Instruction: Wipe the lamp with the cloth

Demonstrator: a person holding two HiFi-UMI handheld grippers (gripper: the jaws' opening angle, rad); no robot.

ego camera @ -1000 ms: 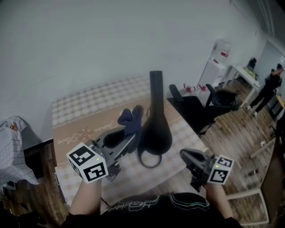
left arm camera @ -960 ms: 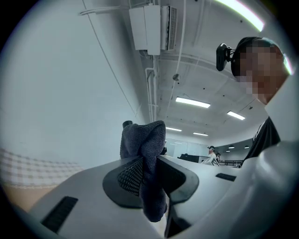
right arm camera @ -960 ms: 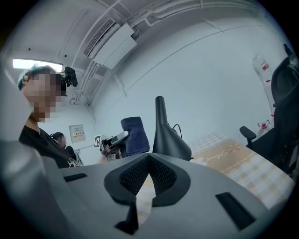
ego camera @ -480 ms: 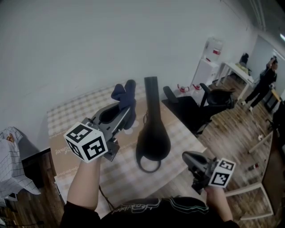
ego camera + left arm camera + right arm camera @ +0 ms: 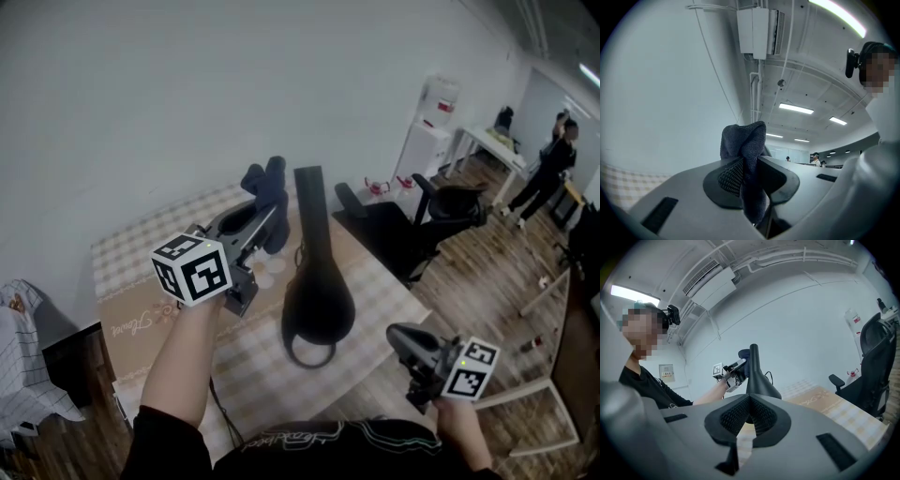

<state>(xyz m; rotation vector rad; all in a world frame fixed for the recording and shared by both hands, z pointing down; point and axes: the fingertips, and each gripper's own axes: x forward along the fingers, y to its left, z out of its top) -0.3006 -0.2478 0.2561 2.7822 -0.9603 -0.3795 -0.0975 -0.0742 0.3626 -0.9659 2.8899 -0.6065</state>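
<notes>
Checked fabric covers the table (image 5: 380, 281), the biggest thing here, and the lamp (image 5: 317, 291) stands near its middle, upright: black, with a ring foot, a fat bulb of a body and a long thin neck rising toward 12 o'clock. It looks hard and smooth, so I judge it would slide in a grip, and a push high on the neck would lever it over more readily than one low down. The body, just above the foot, seems the safer place to steady it. The right gripper (image 5: 398, 336) hangs at about 4 o'clock from the foot, well apart from it. Its own view shows the two pads pressed together with nothing between them and the lamp (image 5: 757, 380) beyond. The left gripper (image 5: 269, 217) is raised at 10 o'clock of the neck, just beside it; whether it touches I cannot tell. Its jaws are clamped on the cloth (image 5: 743, 154), a dark knit rag. The cloth is soft, light and limp, pinched through its middle so that a bunched wad sticks out past the tips. In the head view that wad (image 5: 265, 183) sits near the top of the neck. The loose end should fold round the neck easily, though so small a bite could let it slip out under a hard rub.
</notes>
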